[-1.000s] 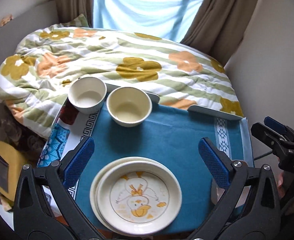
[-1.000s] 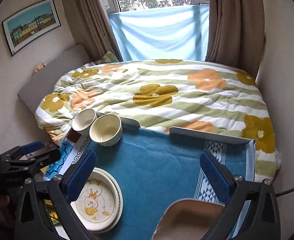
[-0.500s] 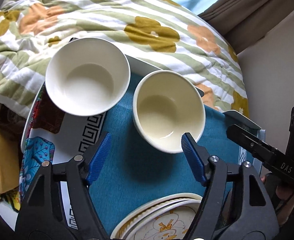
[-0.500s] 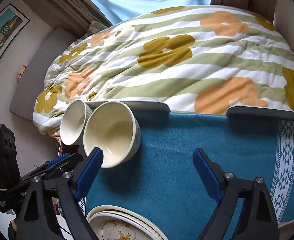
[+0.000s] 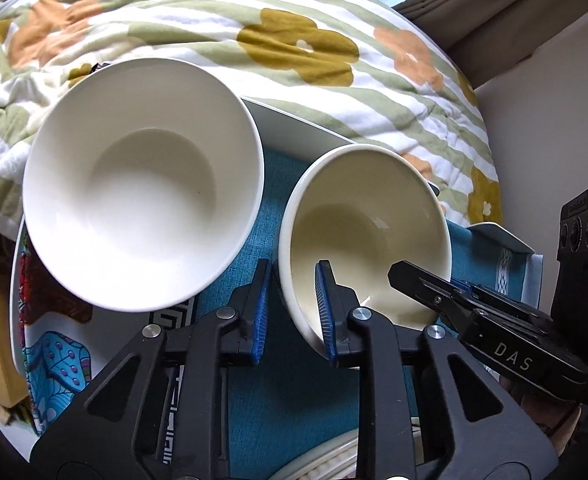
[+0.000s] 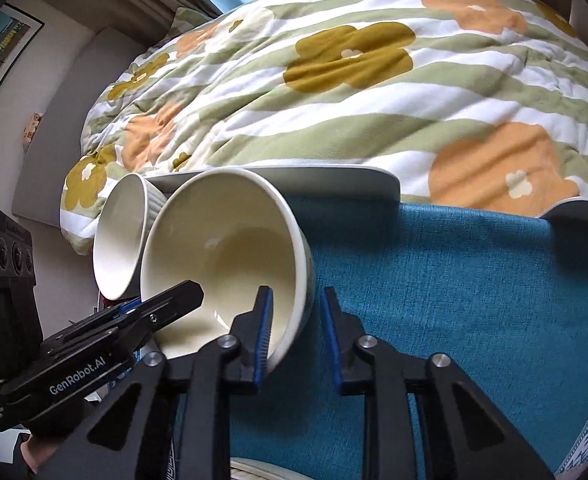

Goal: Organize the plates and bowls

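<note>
Cream bowl sits dead ahead between both tongs, on the blue surface, touching or just beside the white bowl off my left. Left tongs straddle its near-left rim, one finger inside, one outside, narrowed but seemingly not yet pinching. Right tongs straddle the near-right rim likewise. Both hands equally near, wrists pitched down. I judge a two-handed lift into the white bowl comes next.
</note>
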`<state>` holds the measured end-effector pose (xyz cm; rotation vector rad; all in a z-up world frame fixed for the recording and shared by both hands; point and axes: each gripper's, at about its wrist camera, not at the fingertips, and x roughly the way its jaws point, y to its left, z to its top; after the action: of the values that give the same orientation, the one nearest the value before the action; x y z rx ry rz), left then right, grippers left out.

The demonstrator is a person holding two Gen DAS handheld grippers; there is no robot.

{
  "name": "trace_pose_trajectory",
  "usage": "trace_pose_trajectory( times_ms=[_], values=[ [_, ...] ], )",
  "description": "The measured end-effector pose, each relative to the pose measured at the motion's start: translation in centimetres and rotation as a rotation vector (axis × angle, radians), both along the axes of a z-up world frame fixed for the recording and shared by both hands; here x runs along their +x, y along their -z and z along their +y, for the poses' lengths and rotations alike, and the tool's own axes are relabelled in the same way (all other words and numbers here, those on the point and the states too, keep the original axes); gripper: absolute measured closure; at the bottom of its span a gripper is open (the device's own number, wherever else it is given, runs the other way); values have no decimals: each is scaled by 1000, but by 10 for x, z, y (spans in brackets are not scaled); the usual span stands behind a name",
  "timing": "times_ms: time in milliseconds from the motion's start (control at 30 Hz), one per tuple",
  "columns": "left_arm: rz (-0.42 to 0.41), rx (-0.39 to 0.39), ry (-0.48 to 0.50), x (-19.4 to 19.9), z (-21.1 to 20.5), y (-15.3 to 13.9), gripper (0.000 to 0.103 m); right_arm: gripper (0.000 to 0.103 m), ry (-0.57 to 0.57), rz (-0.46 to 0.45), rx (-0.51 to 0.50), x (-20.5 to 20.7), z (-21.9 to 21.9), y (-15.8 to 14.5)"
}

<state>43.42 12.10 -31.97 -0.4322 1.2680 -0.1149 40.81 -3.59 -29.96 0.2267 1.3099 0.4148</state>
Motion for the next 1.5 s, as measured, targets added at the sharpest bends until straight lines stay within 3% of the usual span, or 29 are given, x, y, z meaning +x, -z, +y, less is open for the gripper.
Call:
trace_pose_trajectory(
  times_ms=[167,400,733,1133,1500],
  values=[
    [-6,2,-4,0,1,-2,87,85,0,-21,-29,-2,4,-1],
    [-44,66,13,-4,-8,-14,87,85,-6,-32,-21,-2,2,-4],
    [-134,108,10,-31,-35,-75,87,85,-15,-114,33,-24,-19,-51],
    [-218,116,31,-108,-141,-135,87,85,6,-208,13,-103,-107,-110],
    [-211,66,131,-166,-260,-137,87,85,100,-237,-27,-180,-219,-123]
  ],
)
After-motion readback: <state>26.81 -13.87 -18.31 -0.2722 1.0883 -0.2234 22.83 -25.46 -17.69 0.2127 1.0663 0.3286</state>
